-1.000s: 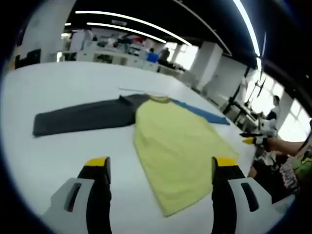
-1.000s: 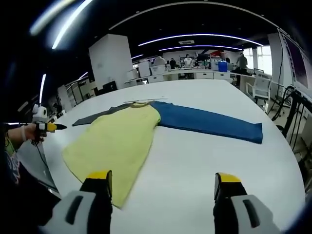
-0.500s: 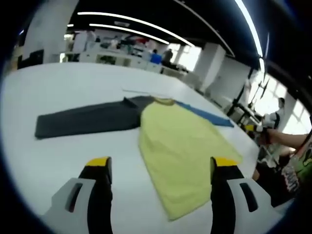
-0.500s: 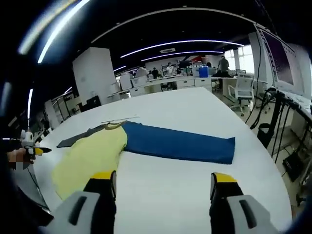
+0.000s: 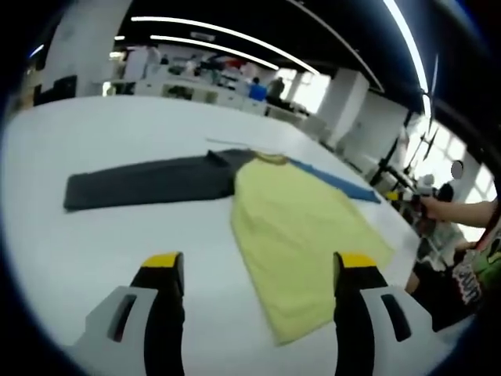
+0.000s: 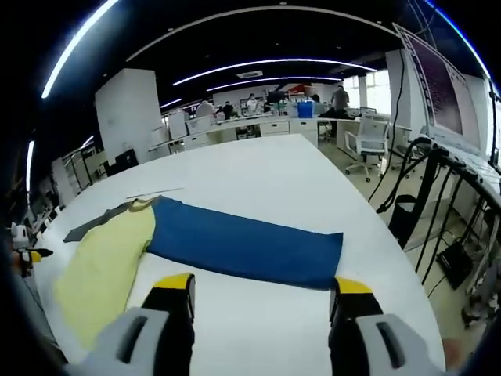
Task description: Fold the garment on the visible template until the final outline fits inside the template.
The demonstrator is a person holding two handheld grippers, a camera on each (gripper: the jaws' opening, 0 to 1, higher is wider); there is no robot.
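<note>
Two grippers poised over an unfolded garment

Both the left gripper and the right gripper hang with jaws spread, holding nothing. The garment lies flat on the white table, centre frame: yellow body, grey sleeve at left, blue sleeve mid-frame in the right gripper view.

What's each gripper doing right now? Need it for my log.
Left gripper: open, holding nothing.
Right gripper: open, holding nothing.

Each hand-held gripper has grey moulded jaws, black inner faces and yellow tips; the person wears a green-patterned garment.
</note>
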